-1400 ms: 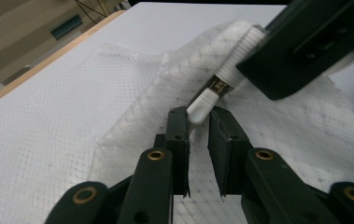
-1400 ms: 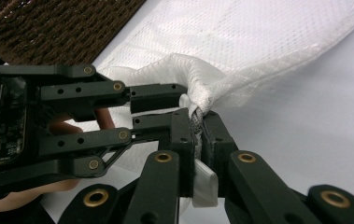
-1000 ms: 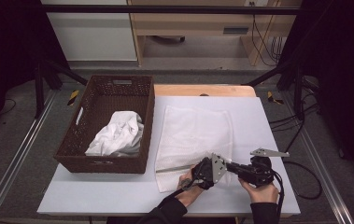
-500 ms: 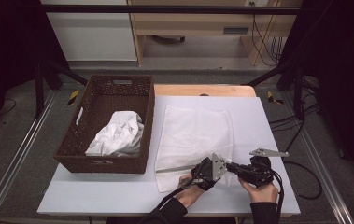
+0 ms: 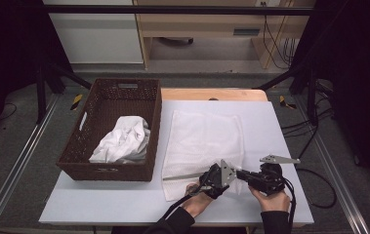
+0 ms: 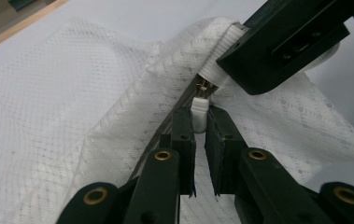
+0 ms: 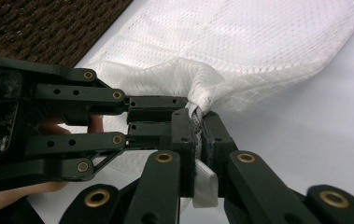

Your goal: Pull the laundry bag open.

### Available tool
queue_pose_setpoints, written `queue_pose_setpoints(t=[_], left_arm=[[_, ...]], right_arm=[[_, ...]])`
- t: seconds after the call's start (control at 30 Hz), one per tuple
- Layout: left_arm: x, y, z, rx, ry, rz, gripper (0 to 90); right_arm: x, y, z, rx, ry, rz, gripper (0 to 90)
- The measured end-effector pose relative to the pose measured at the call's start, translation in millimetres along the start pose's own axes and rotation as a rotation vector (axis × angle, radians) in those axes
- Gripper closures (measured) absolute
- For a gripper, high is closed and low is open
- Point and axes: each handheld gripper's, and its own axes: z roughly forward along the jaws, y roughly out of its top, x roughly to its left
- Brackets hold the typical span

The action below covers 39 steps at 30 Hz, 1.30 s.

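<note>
A white worktop carries a brown woven basket at the left with crumpled white cloth inside; beside it, just right, a white mesh laundry bag lies flat, its zipped edge at the near side. At that near right corner the two tongs meet, almost touching; the right tongs are clamped on the bunched corner of the bag at the zip's end; the left tongs are closed on the small white zip pull.

To do this step well, I judge the right tongs should anchor the corner firmly while the left draws the pull straight along the zip line, low and steady, keeping the mesh taut so it does not snag.

Compared with a second ago, the left tongs have just been closing, with the pull between them; both hands, the bag and the basket sit where they were.
</note>
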Motion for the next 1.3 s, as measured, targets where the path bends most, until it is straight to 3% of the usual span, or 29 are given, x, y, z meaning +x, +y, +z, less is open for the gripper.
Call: queue_pose_setpoints(t=[0.5,0.67,0.97,1.2,1.3], left_arm=[[1.6,2.7,-3.6,0.051,0.012,0.032,81.5],[9.9,-8.2,-2.2,0.071,0.001,0.006,81.5],[12.5,-11.4,-12.3,0.086,0.006,0.038,81.5],[20.5,-24.7,-21.8,0.096,-0.012,0.015,81.5],[21.9,-29.3,-26.0,0.128,-0.002,0.036,81.5]], right_arm=[[1.8,1.8,0.6,-0.006,-0.02,-0.021,86.4],[-1.2,2.9,-7.3,-0.036,-0.029,-0.002,86.4],[-1.2,2.8,-5.1,-0.027,-0.028,-0.002,86.4],[-5.6,4.0,-10.3,-0.046,-0.044,0.01,86.4],[-5.5,4.5,-8.7,-0.042,-0.058,0.002,86.4]])
